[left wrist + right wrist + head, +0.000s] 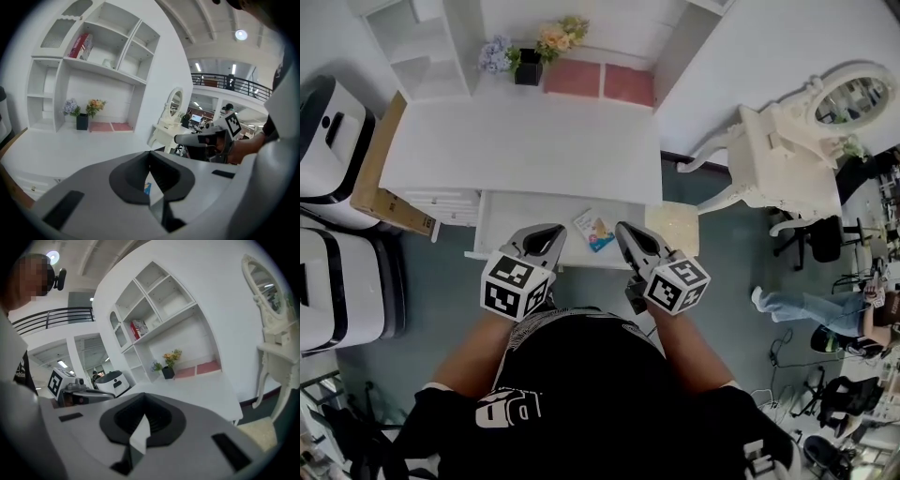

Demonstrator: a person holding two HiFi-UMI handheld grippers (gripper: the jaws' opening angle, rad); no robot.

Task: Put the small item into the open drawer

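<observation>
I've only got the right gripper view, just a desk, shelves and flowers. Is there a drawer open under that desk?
Observer: Yes. The head view shows a white drawer pulled out below the front edge of the desk.
Operator: Anything in it?
Observer: A small colourful packet lies flat in it, right of its middle.
Operator: Is the left gripper holding anything?
Observer: No. The left gripper view shows the left gripper shut, with nothing held between its jaws.
</observation>
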